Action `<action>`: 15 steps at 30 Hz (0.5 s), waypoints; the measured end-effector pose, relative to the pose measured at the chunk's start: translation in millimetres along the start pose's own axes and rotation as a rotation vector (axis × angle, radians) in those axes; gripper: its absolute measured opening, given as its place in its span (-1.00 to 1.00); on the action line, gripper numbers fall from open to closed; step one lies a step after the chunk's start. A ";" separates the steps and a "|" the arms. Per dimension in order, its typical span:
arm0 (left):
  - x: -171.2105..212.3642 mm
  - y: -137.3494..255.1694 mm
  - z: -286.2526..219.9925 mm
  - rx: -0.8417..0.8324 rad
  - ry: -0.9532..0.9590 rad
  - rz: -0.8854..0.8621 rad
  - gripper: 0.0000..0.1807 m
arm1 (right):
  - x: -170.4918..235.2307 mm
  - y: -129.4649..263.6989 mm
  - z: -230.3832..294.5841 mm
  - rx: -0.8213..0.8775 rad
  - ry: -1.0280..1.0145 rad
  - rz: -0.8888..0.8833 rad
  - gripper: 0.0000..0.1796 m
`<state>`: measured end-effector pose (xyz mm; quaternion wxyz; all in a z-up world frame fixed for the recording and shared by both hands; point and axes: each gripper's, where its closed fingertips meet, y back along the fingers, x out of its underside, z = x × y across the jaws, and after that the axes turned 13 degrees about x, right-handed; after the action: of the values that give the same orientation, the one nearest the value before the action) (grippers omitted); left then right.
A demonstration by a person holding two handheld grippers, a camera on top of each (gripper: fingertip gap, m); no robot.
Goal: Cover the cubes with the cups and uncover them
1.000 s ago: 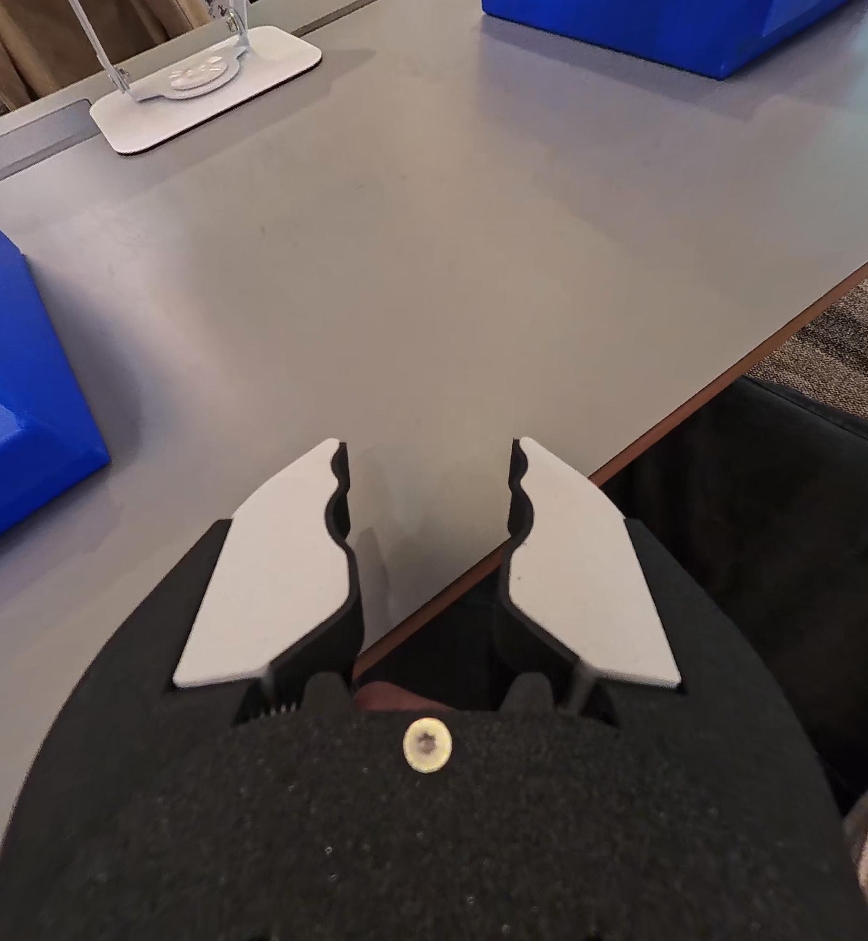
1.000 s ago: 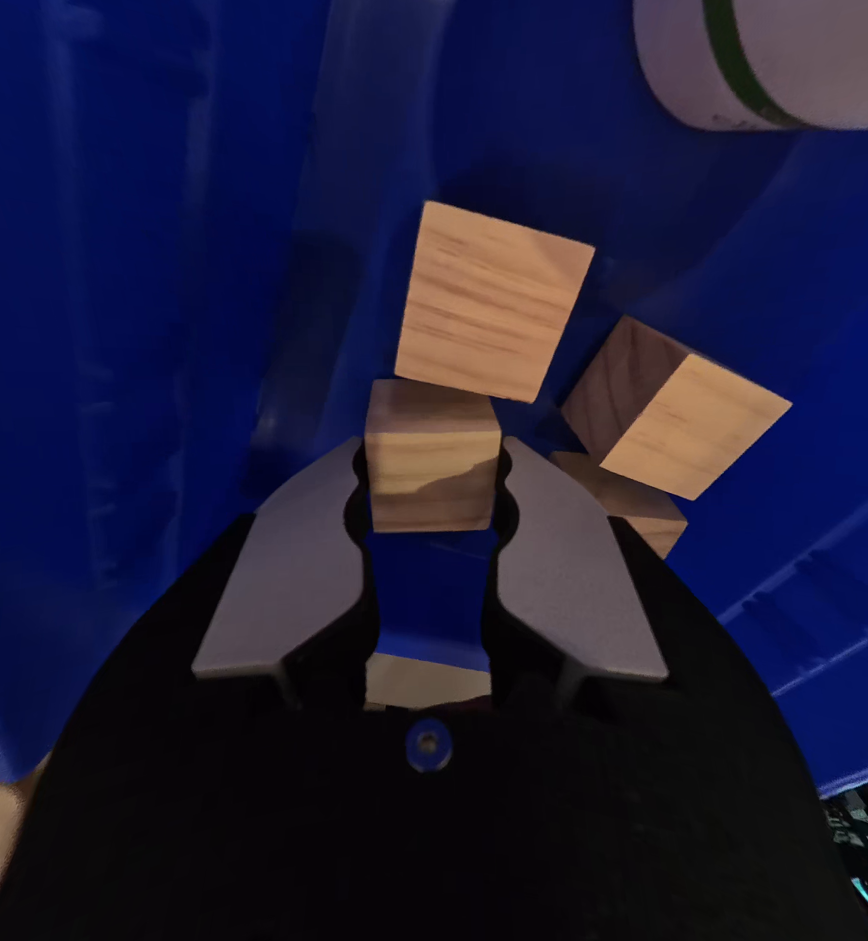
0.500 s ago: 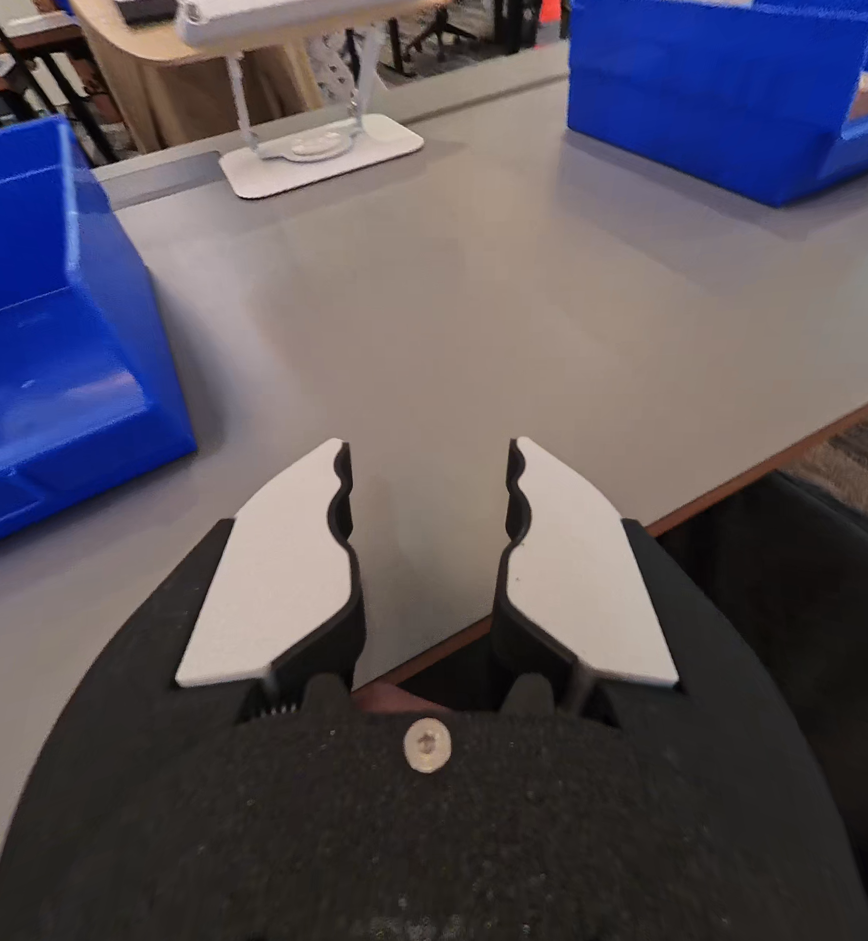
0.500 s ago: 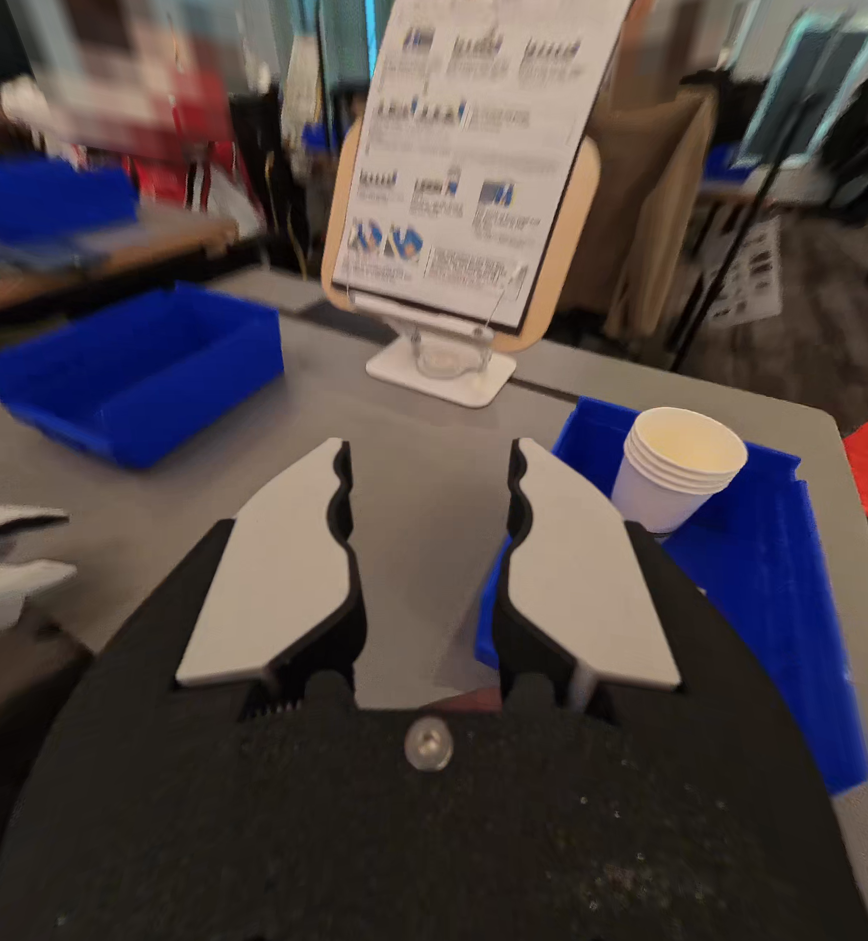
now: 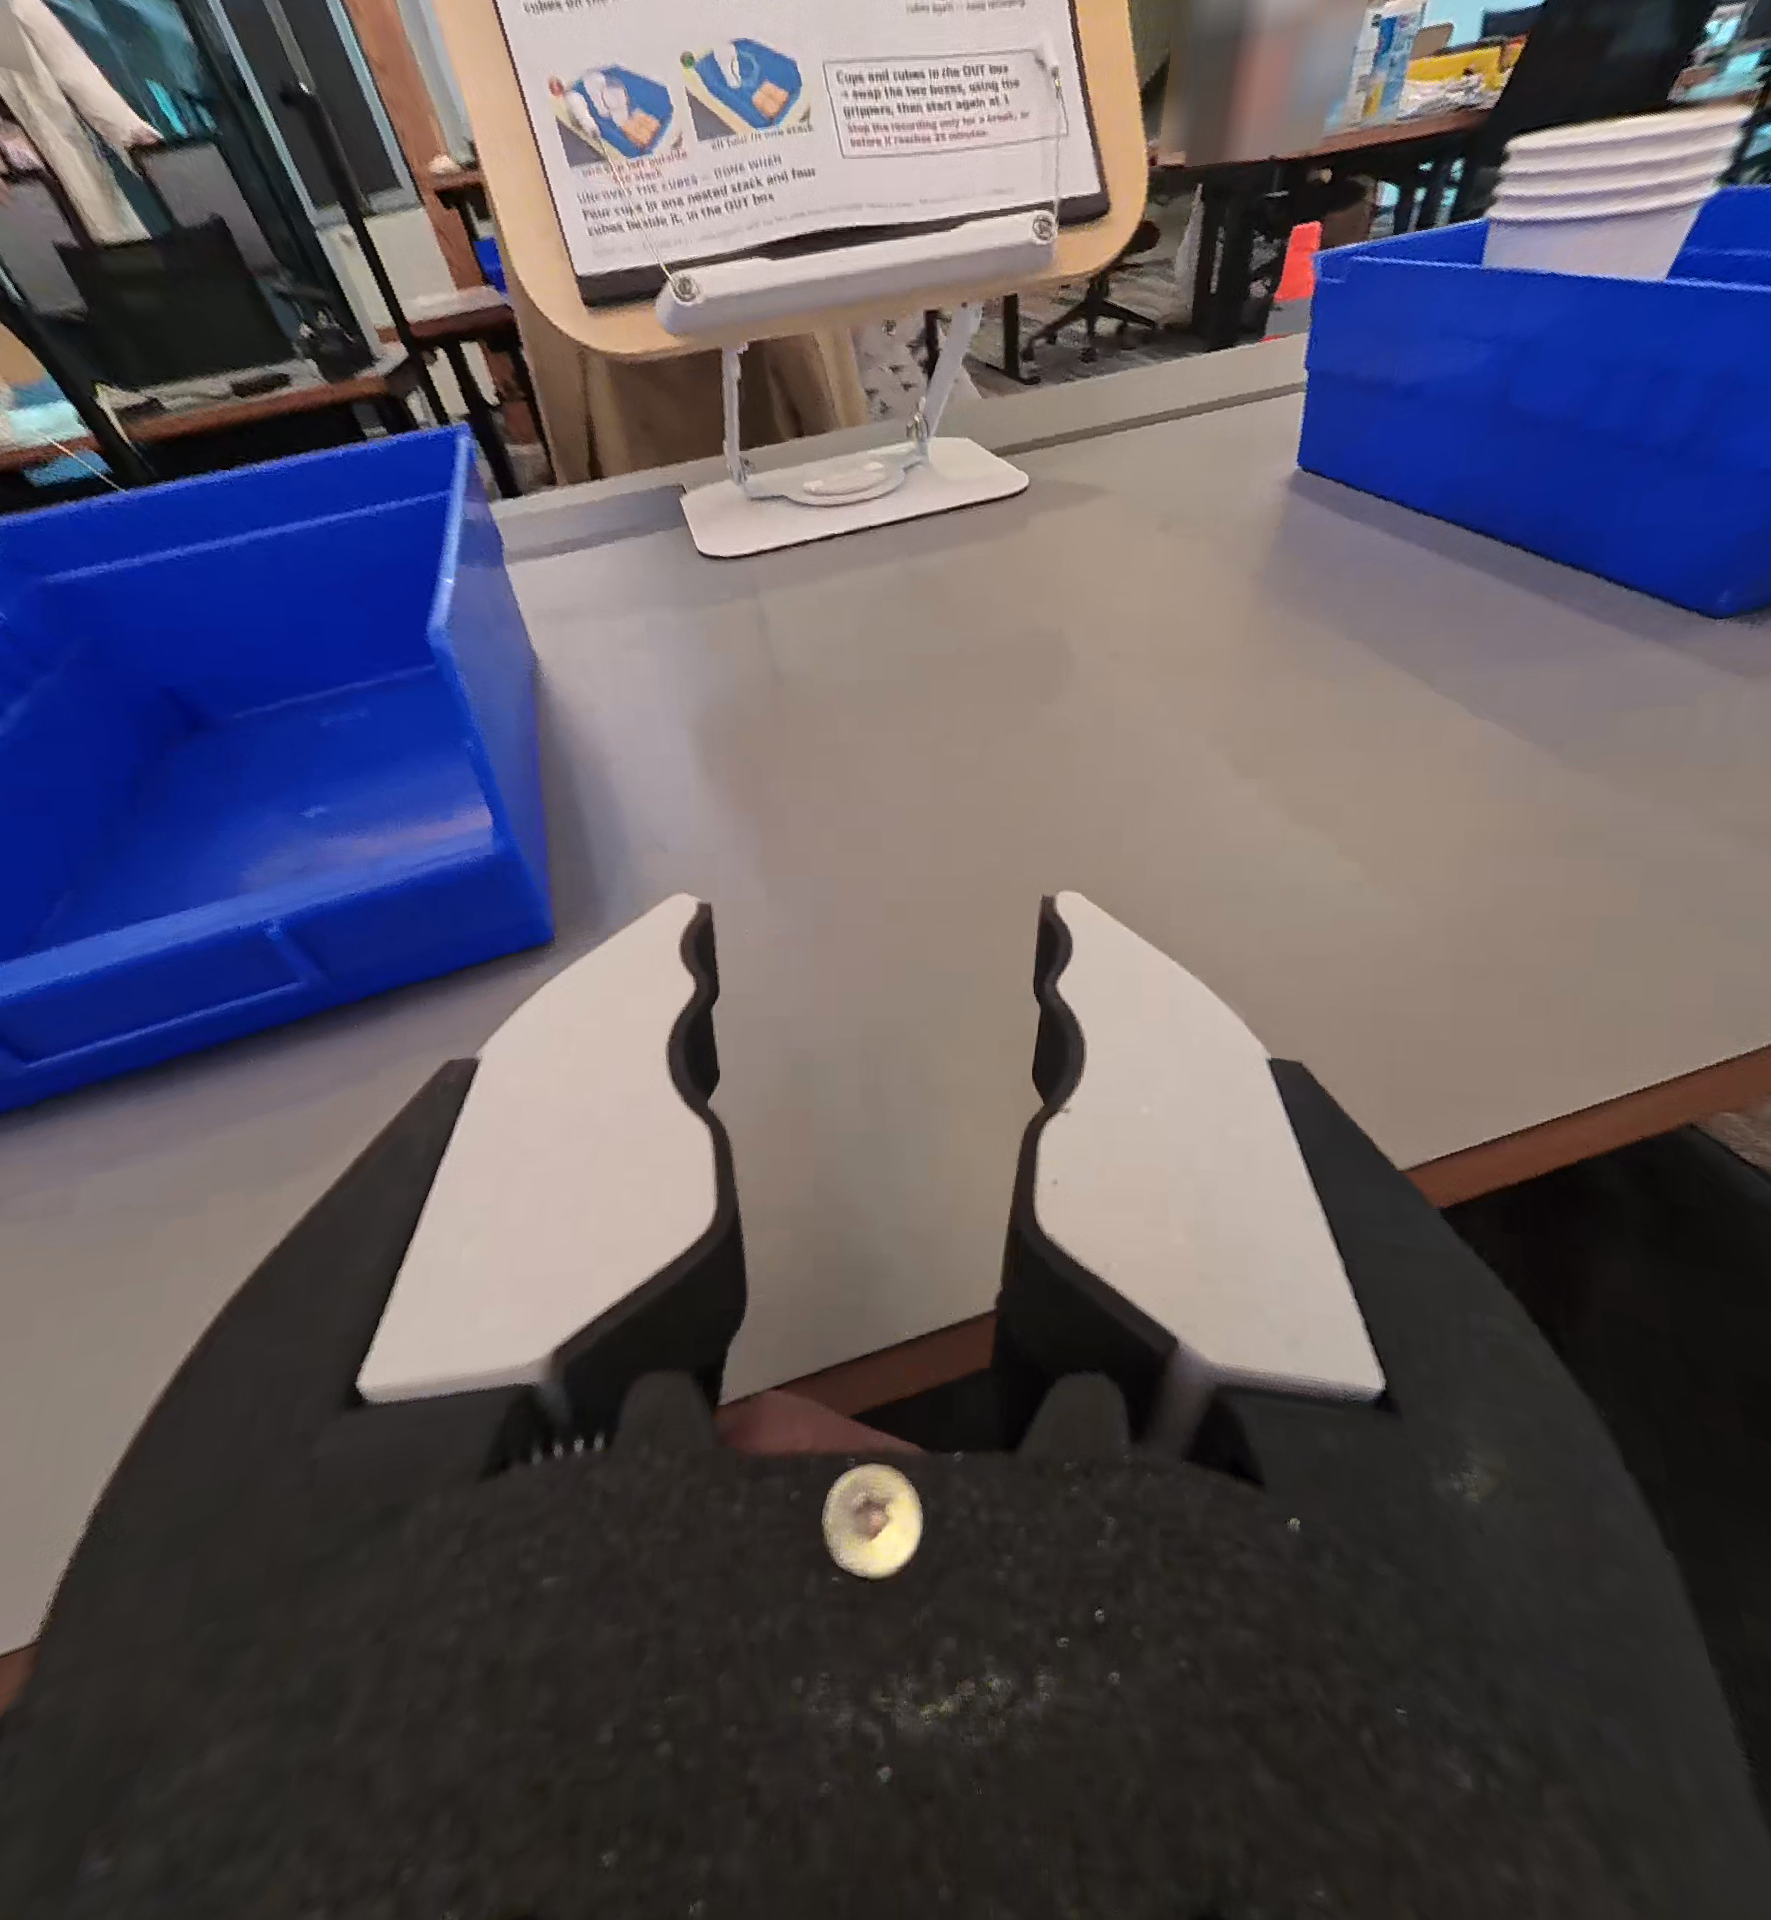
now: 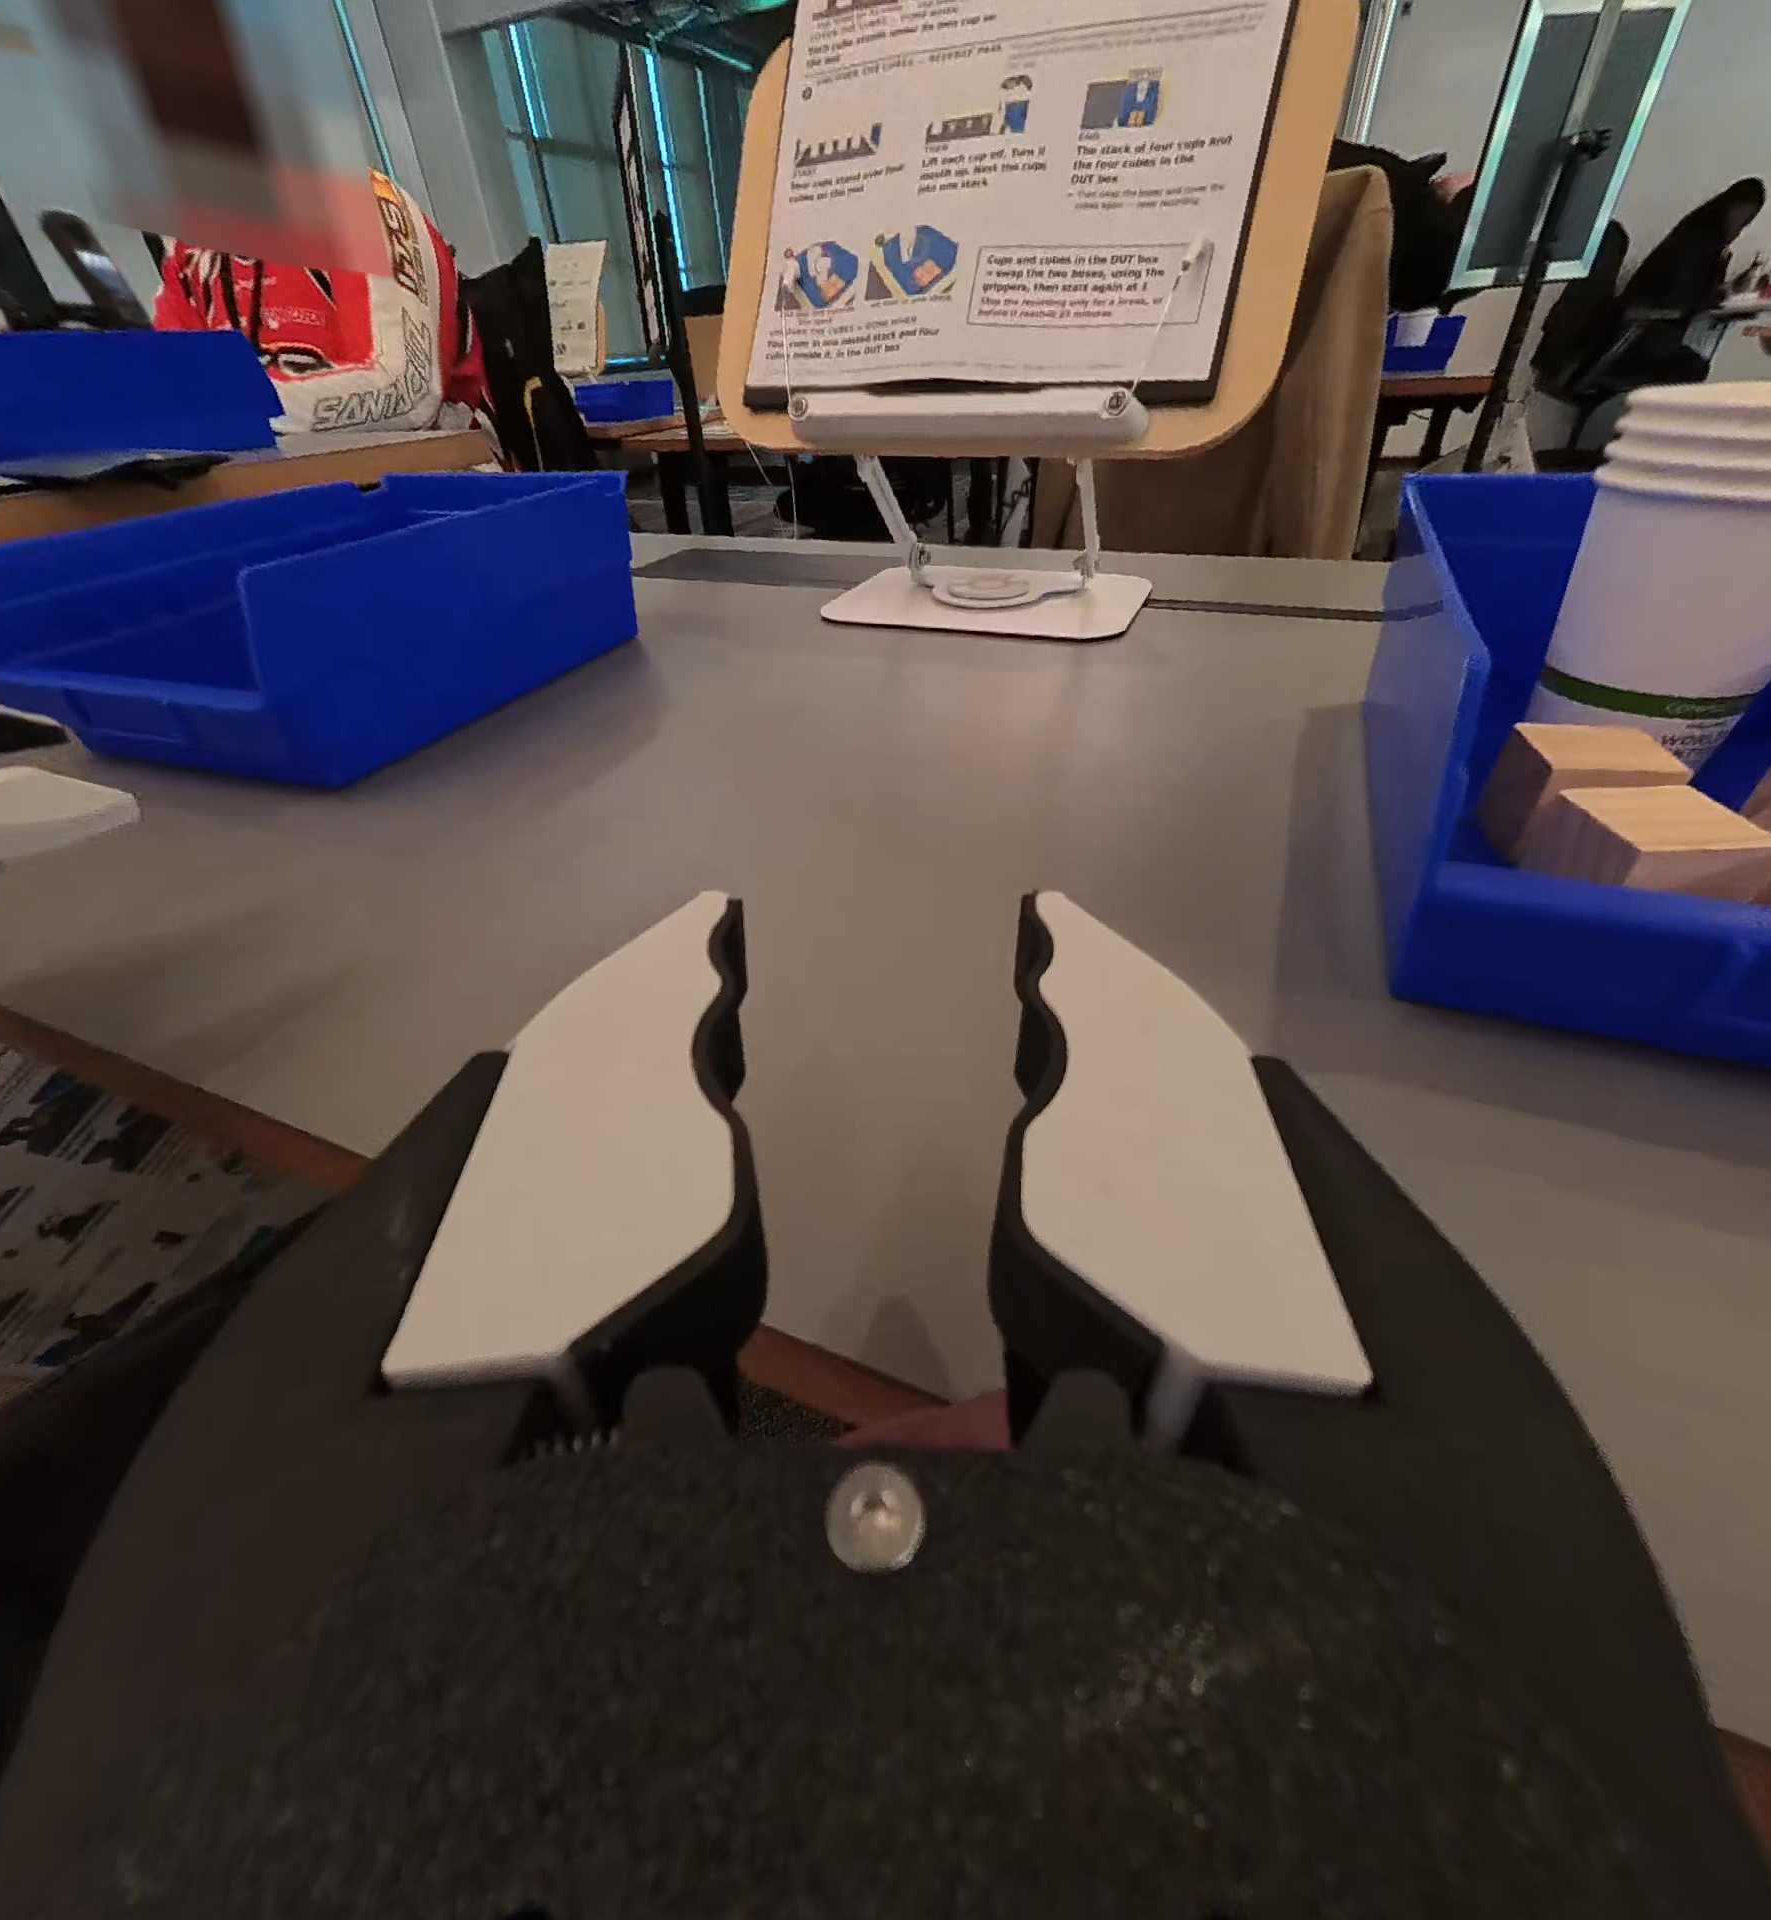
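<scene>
A stack of white paper cups (image 6: 1712, 561) stands in the blue bin (image 6: 1587, 956) at the right, with several wooden cubes (image 6: 1650, 831) lying beside it. The stack (image 5: 1598, 197) and the bin (image 5: 1567, 436) also show in the left wrist view. My right gripper (image 6: 876, 914) is open and empty over the grey table (image 6: 912, 790) near its front edge. My left gripper (image 5: 873, 920) is open and empty, also near the front edge. Its fingers (image 6: 19, 810) show at the left edge of the right wrist view.
An empty blue bin (image 5: 206, 748) sits at the left of the table, also in the right wrist view (image 6: 320, 613). A stand with an instruction sheet (image 5: 829, 312) is at the back middle. Other tables, bins and people lie behind.
My right gripper let go of a wooden cube inside the right bin, drew back out and now hangs open over the table. My left gripper has tilted up, bringing both bins and the stand into view.
</scene>
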<state>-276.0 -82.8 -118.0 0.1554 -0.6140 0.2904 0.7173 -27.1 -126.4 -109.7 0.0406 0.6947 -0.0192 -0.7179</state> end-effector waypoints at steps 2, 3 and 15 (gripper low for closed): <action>5.6 -1.5 1.3 -0.014 -0.020 0.027 -0.39 | 5.6 -1.8 -4.5 -0.002 0.000 0.011 -0.45; 11.3 -1.5 4.4 -0.039 -0.018 0.058 -0.38 | 6.1 -2.9 -8.6 0.005 -0.012 0.006 -0.45; 23.5 1.8 20.0 -0.036 0.110 0.061 -0.30 | 8.5 -2.3 -14.9 0.046 0.103 -0.042 -0.49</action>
<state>-297.5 -75.3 -138.8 0.1062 -0.6460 0.3044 0.6920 -12.5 -124.4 -118.8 0.0104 0.7317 -0.0191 -0.6813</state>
